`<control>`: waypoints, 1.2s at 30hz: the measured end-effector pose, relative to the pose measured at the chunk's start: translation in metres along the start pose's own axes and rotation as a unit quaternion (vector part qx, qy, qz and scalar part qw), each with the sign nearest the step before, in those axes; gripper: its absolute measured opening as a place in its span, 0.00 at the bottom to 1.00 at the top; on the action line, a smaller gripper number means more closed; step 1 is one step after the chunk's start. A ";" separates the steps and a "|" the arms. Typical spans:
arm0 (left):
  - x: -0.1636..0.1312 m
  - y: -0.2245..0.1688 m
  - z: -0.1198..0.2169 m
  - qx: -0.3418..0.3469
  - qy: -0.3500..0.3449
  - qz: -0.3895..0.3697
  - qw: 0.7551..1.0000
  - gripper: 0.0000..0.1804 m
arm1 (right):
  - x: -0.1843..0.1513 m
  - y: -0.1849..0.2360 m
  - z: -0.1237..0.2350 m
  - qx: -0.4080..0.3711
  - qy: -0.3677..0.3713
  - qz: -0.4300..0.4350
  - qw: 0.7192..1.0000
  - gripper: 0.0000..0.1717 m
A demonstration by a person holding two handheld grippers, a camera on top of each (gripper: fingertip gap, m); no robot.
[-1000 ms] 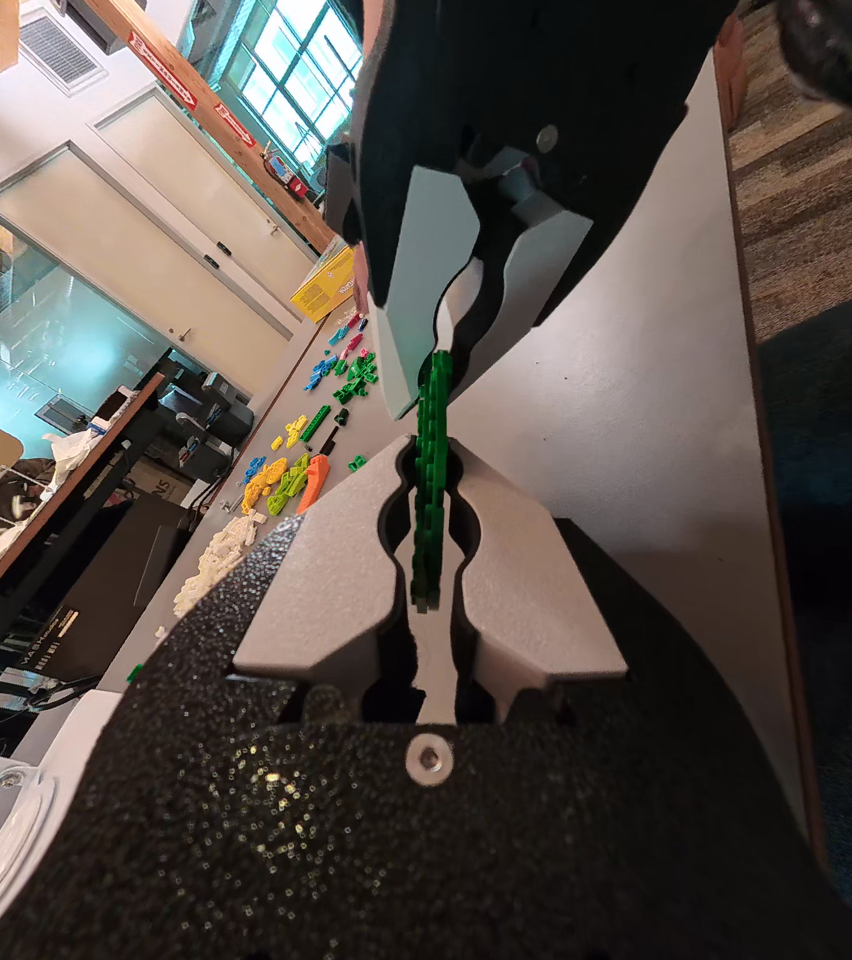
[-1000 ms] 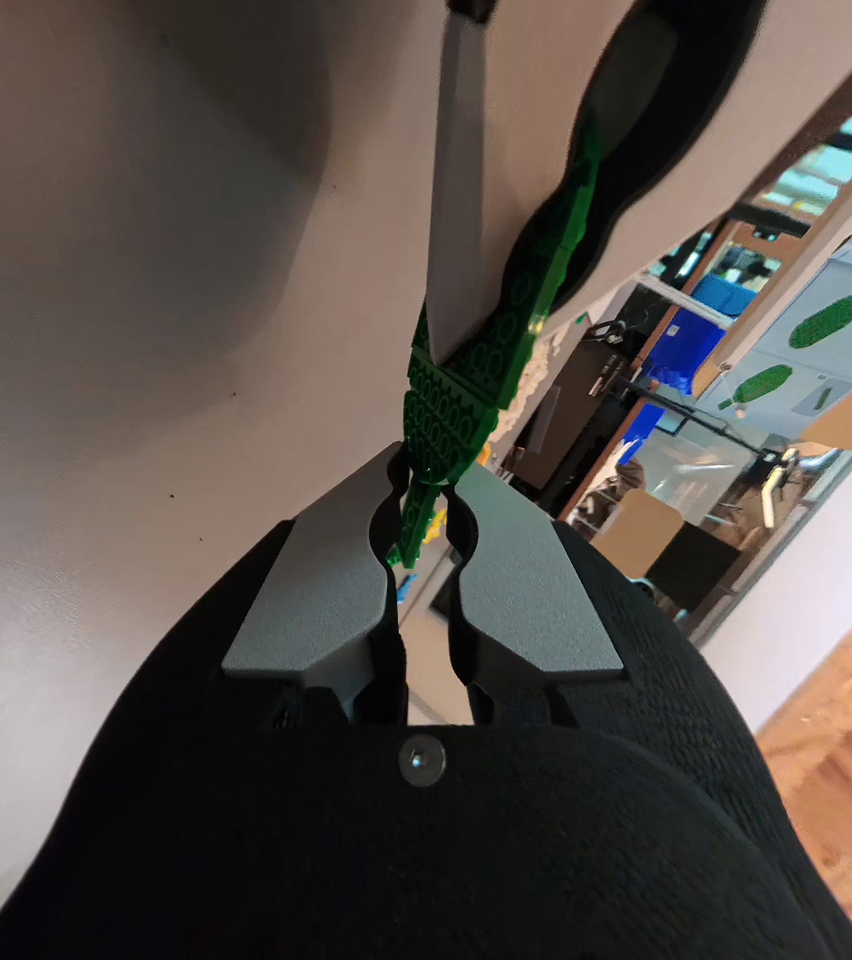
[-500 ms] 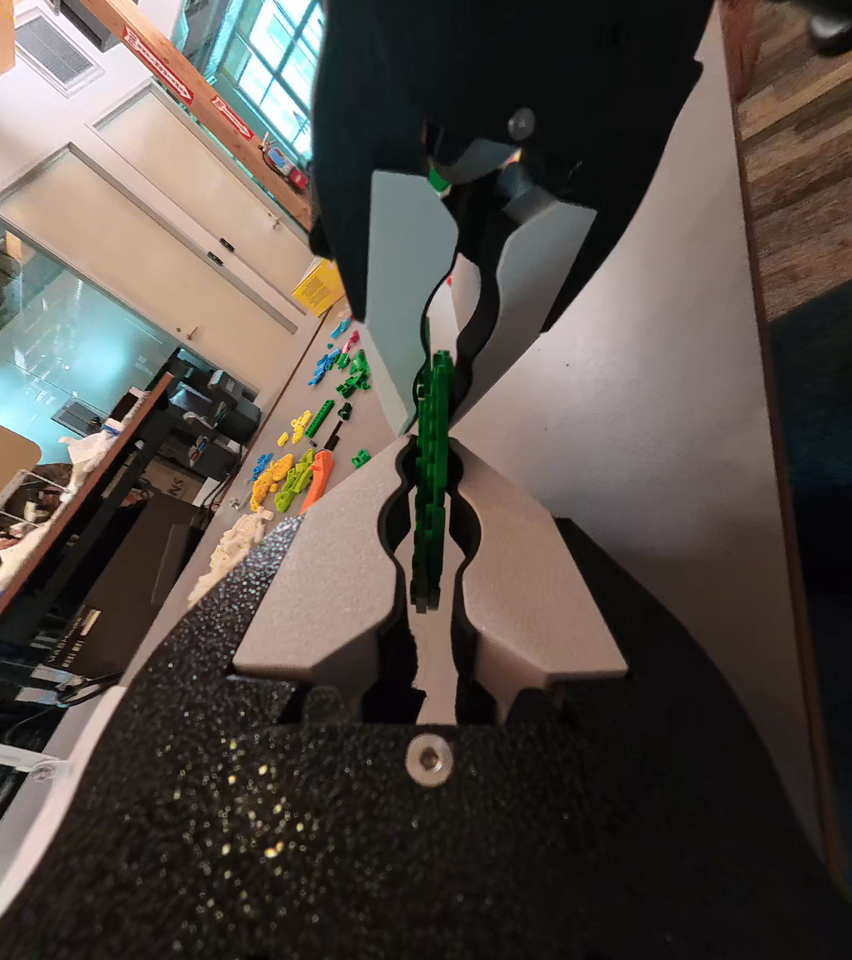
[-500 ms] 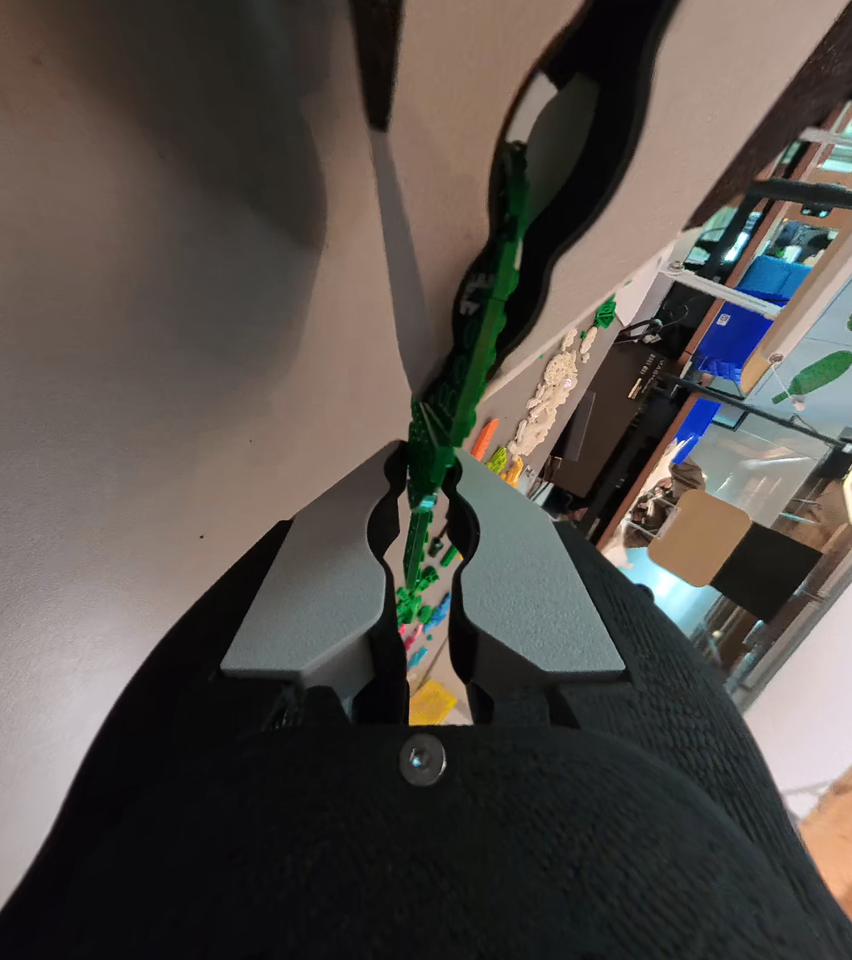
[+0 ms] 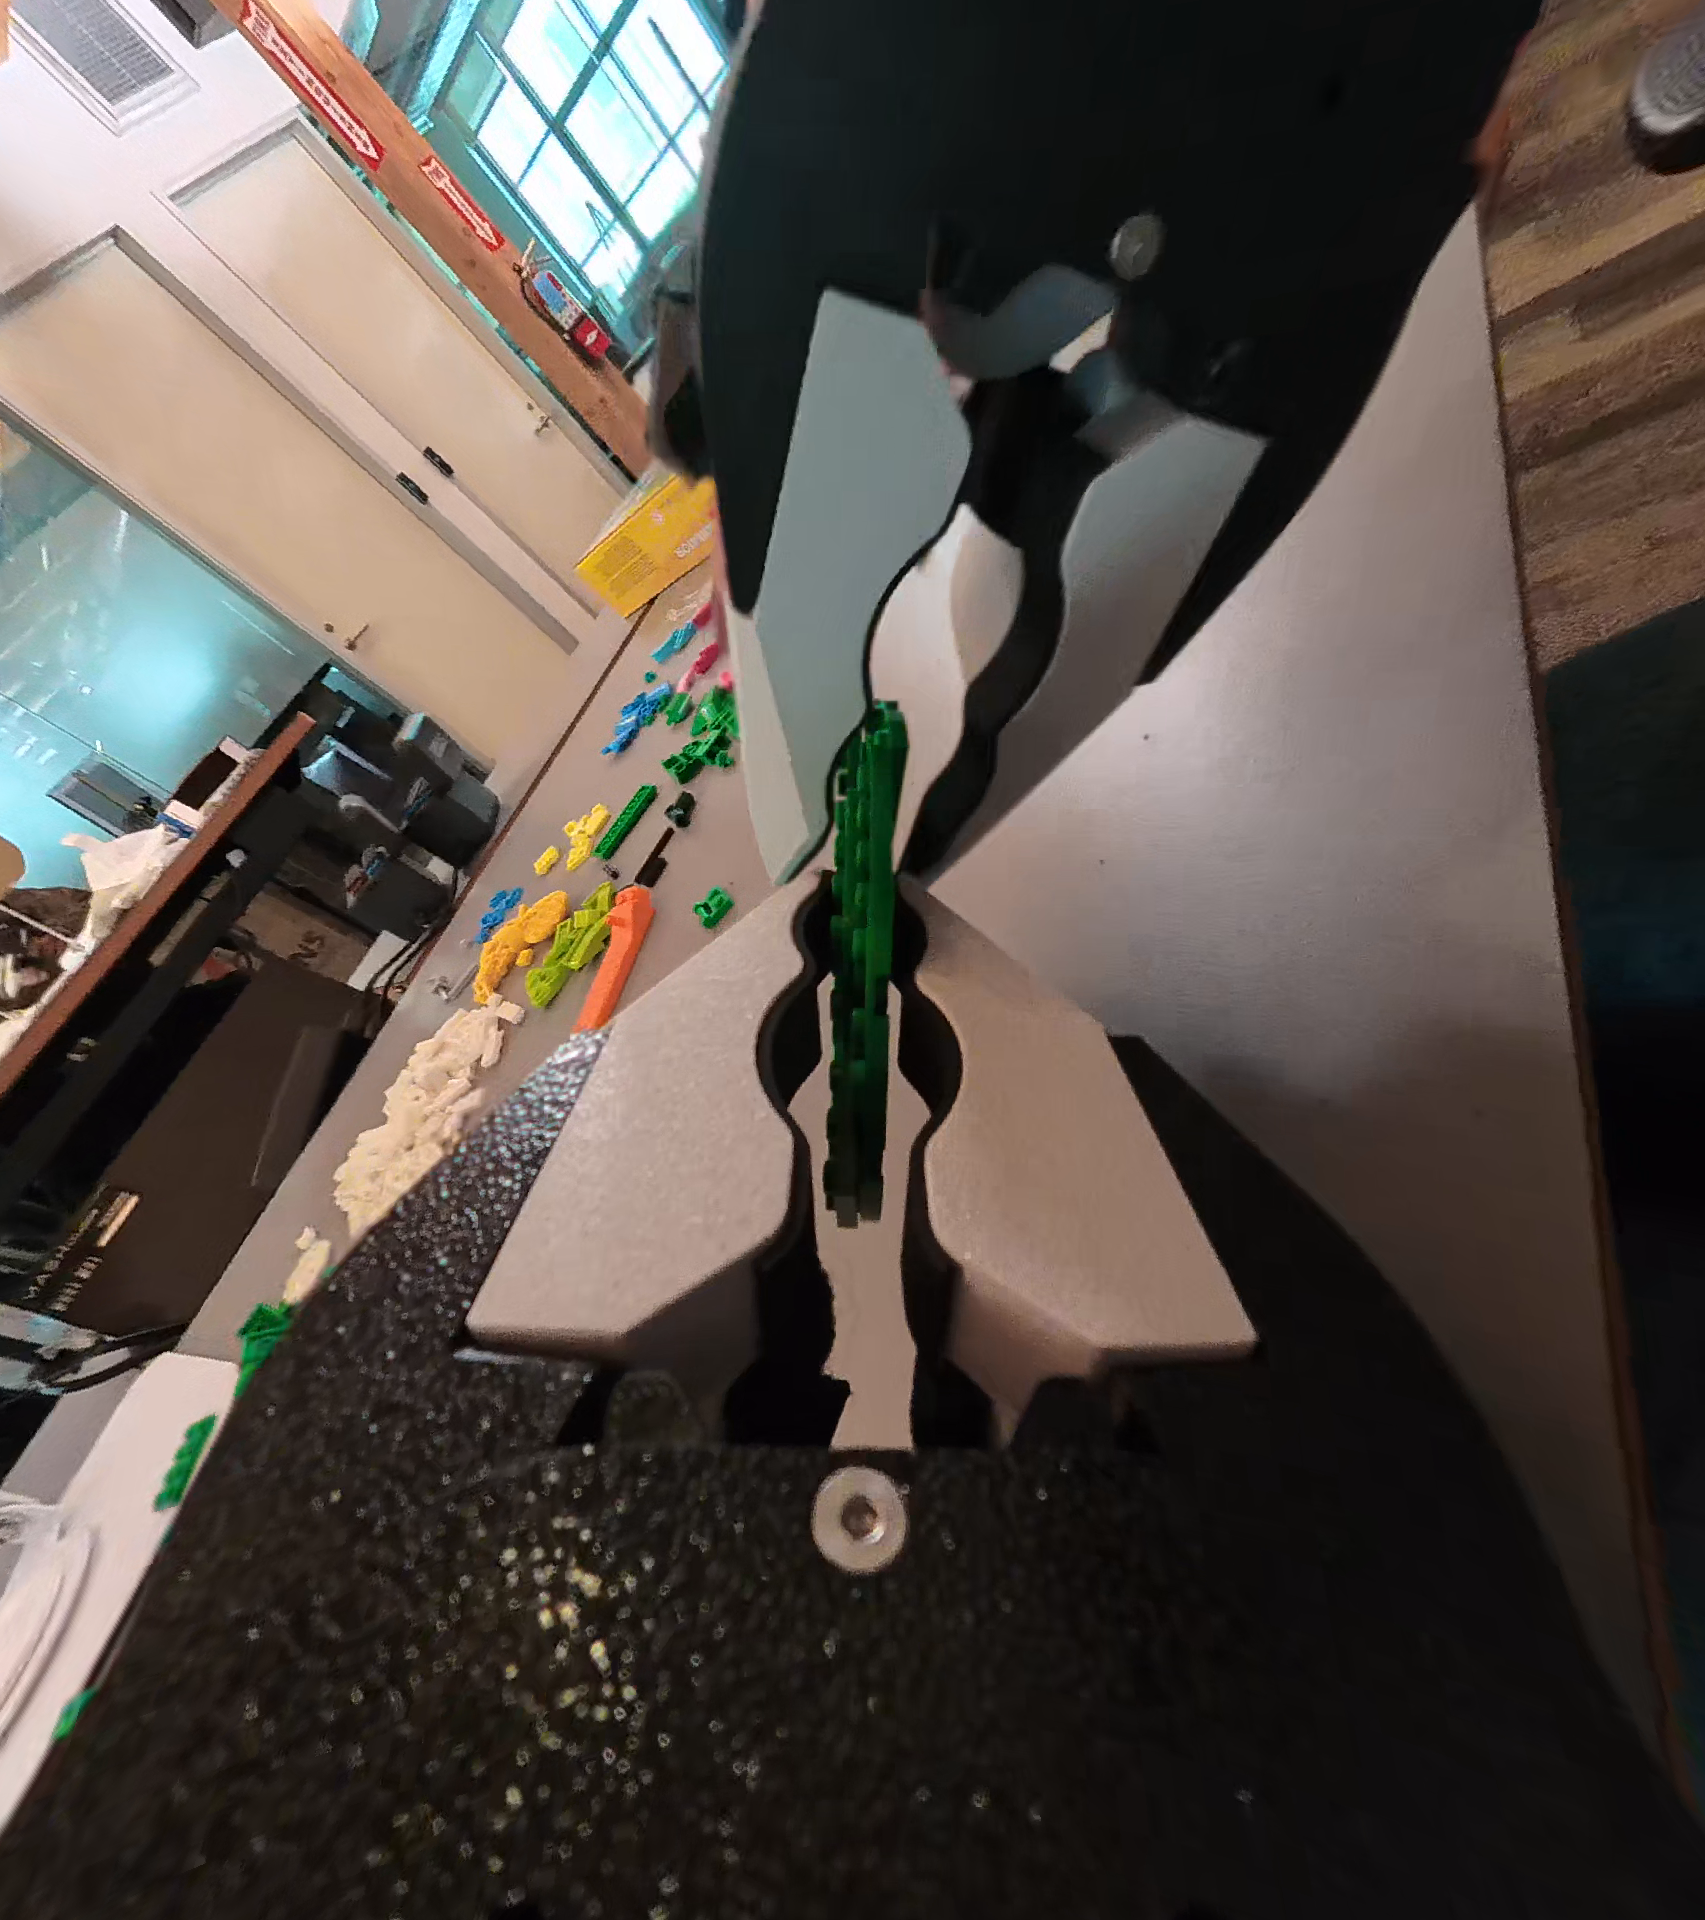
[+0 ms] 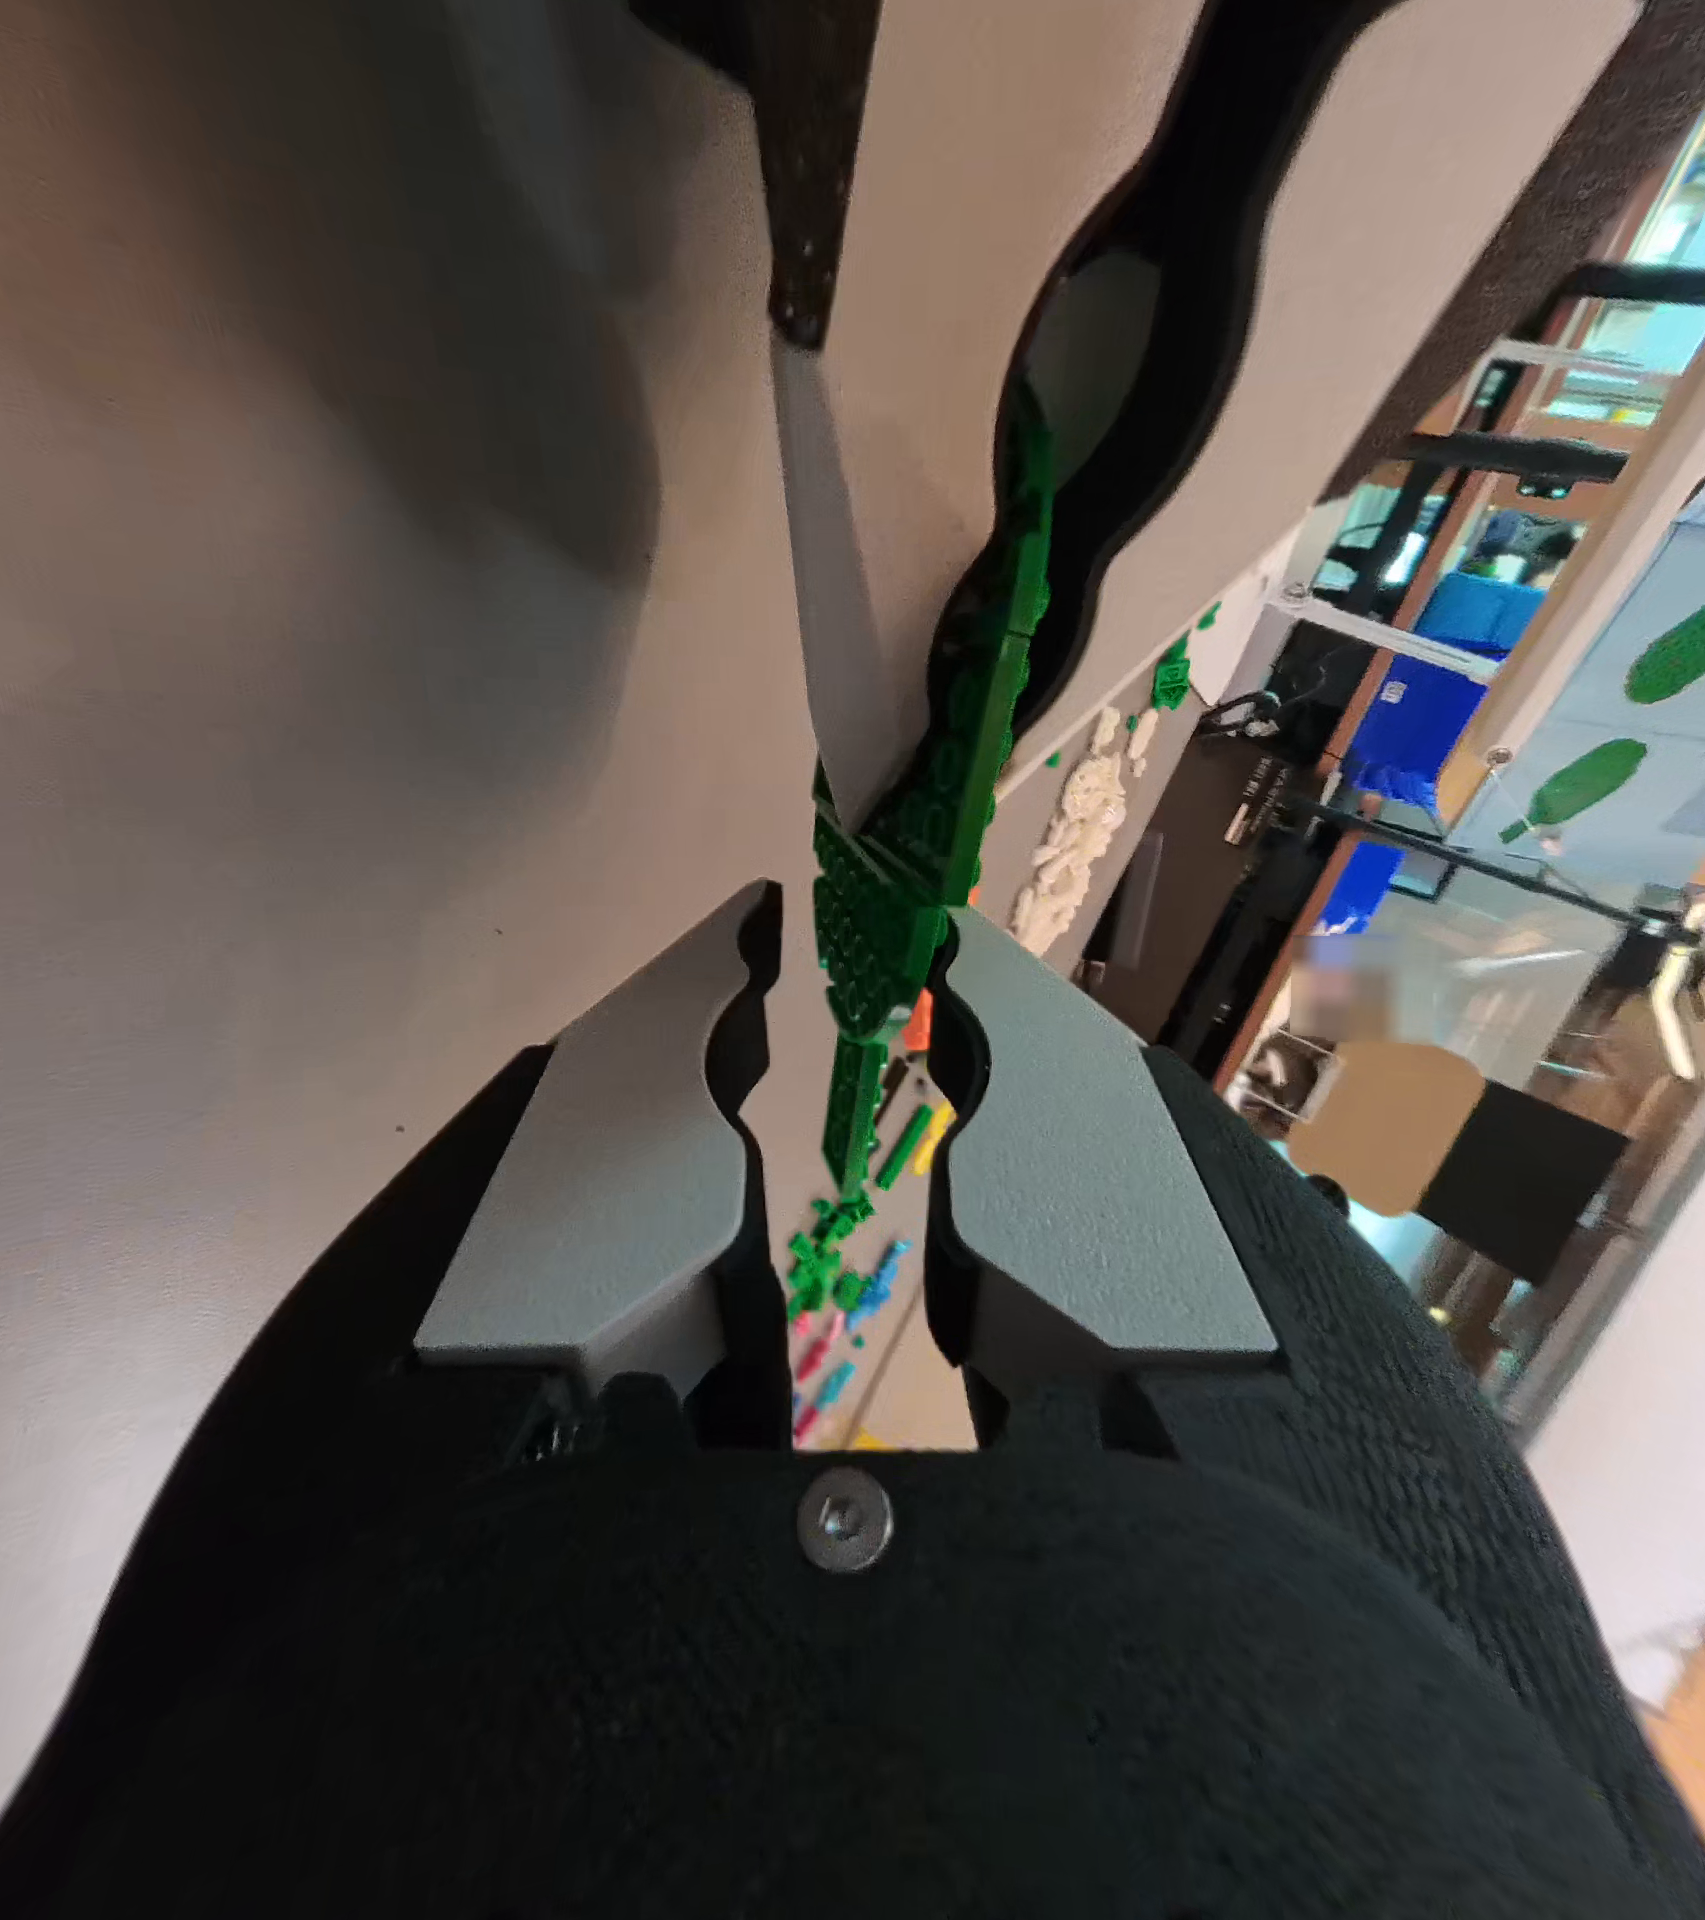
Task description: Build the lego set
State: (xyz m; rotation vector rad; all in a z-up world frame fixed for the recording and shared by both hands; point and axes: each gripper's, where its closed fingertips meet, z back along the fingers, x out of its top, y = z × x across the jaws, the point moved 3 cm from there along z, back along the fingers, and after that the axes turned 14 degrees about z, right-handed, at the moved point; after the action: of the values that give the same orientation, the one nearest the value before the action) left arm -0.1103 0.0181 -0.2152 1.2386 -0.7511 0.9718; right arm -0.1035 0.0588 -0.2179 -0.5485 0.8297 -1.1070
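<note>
The left gripper (image 5: 858, 1039) pinches a thin green brick strip (image 5: 863, 935). The right gripper (image 6: 853, 997) is open around its far end. The strip looks light, stiff and snappable.

A long pale grey table (image 5: 1295, 935) runs into the distance. On the left stand cream wall panels (image 5: 235, 447) and glass partitions (image 5: 48, 665), with a wooden beam (image 5: 474, 239) and bright windows (image 5: 599, 135) far off. A dark desk (image 5: 100, 966) stands left; striped carpet (image 5: 1658, 343) lies right.

The left claw (image 5: 858, 904) is clamped narrowly, tip to tip with the right claw (image 6: 863, 914), whose fingers stand parted.
</note>
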 end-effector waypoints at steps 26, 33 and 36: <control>0.002 -0.007 0.000 -0.010 -0.015 -0.030 0.999 0.03 | 0.008 -0.009 0.017 0.046 -0.131 -0.125 0.982 0.11; 0.003 -0.005 0.001 -0.010 -0.019 -0.022 1.000 0.03 | 0.008 -0.007 0.017 0.026 -0.101 -0.073 0.992 0.06; 0.004 -0.005 0.001 -0.002 -0.021 -0.034 0.999 0.03 | 0.007 -0.008 0.017 0.029 -0.105 -0.088 0.990 0.04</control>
State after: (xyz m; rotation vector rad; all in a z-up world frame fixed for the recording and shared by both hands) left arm -0.1044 0.0175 -0.2133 1.2779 -0.7384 0.8900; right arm -0.0923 0.0489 -0.2044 -0.6874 0.5715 -1.2072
